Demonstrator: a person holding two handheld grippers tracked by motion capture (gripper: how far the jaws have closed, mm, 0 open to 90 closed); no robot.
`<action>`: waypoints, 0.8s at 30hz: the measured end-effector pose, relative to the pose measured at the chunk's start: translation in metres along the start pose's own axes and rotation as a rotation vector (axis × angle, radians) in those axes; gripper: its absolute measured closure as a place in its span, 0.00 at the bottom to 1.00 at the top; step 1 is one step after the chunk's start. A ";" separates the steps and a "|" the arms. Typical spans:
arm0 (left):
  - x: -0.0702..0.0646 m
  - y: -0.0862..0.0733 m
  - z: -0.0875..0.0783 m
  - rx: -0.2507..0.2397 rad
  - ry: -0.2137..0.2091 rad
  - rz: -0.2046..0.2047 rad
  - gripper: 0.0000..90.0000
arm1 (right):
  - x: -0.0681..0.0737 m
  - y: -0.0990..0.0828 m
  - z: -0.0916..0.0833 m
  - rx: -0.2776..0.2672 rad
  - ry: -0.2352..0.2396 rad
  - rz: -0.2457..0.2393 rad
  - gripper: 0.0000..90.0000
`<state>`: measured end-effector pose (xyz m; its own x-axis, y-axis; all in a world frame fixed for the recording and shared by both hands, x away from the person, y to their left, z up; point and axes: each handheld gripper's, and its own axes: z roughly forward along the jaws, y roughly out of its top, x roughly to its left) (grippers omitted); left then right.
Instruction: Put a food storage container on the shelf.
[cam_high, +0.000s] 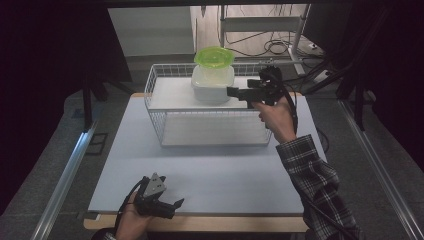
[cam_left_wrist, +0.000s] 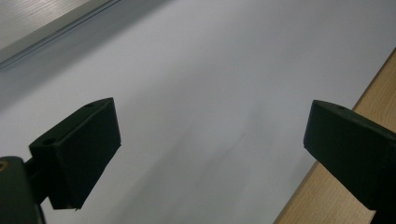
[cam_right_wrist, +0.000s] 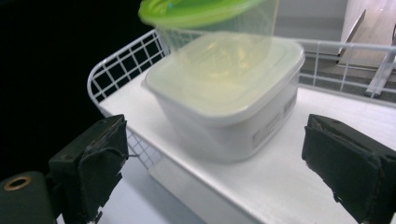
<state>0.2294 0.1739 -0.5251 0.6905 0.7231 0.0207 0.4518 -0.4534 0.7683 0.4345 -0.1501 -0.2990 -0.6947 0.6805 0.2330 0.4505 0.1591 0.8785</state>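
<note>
Right gripper view: right tool (cam_right_wrist: 215, 175) wide open, empty, facing container (cam_right_wrist: 229, 98)

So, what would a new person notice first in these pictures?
First the round container with the bright green lid, stacked on a square white lidded container on the upper shelf of the white wire rack. Next, the right gripper, jaws open, pointing at the white container; the left gripper waits open at the table's near edge.

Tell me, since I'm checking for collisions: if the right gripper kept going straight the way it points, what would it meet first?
Most likely the white square container on the wire rack's upper shelf. It lies straight ahead, between the open jaws of the right gripper, with the green-lidded container stacked on top of it.
</note>
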 end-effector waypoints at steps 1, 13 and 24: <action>0.000 0.000 0.000 0.000 -0.001 -0.001 0.04 | 0.001 -0.003 -0.001 0.005 0.000 -0.007 0.08; 0.000 0.000 0.000 0.002 0.002 0.001 0.04 | 0.016 -0.034 -0.008 0.034 0.017 -0.092 0.08; 0.000 0.000 -0.001 0.003 0.003 0.003 0.04 | 0.023 -0.065 -0.013 0.073 0.026 -0.148 0.07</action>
<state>0.2293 0.1744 -0.5243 0.6899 0.7235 0.0246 0.4518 -0.4568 0.7663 0.3819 -0.1543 -0.3458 -0.7703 0.6274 0.1142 0.3809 0.3090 0.8715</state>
